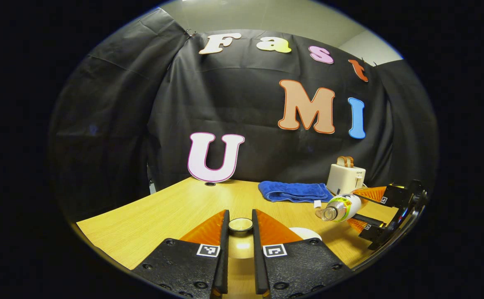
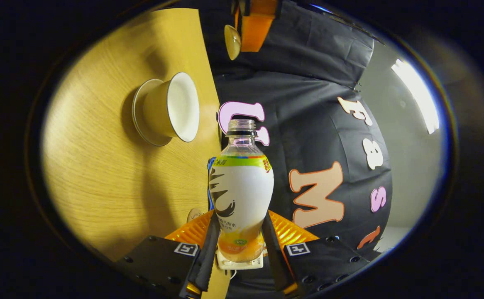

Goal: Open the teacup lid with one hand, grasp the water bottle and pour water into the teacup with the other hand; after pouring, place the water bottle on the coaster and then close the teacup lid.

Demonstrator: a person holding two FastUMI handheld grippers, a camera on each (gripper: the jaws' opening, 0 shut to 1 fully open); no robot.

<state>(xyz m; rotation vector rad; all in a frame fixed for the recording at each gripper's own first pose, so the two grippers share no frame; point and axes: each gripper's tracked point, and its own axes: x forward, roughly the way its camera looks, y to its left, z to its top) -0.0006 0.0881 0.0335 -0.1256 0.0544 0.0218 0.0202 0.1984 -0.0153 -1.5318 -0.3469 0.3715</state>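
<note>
Water bottle [image 2: 240, 195] lies tipped sideways, clamped in right tongs [image 2: 238, 249].

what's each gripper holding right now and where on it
The right gripper grips the water bottle around its lower body, with the bottle tipped over. The left gripper pinches the teacup lid at its edges.

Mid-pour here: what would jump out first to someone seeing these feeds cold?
The uncapped water bottle, clamped in the right gripper and tipped on its side toward the open teacup on its saucer. Then the teacup lid, held aloft between the left gripper fingers.
</note>
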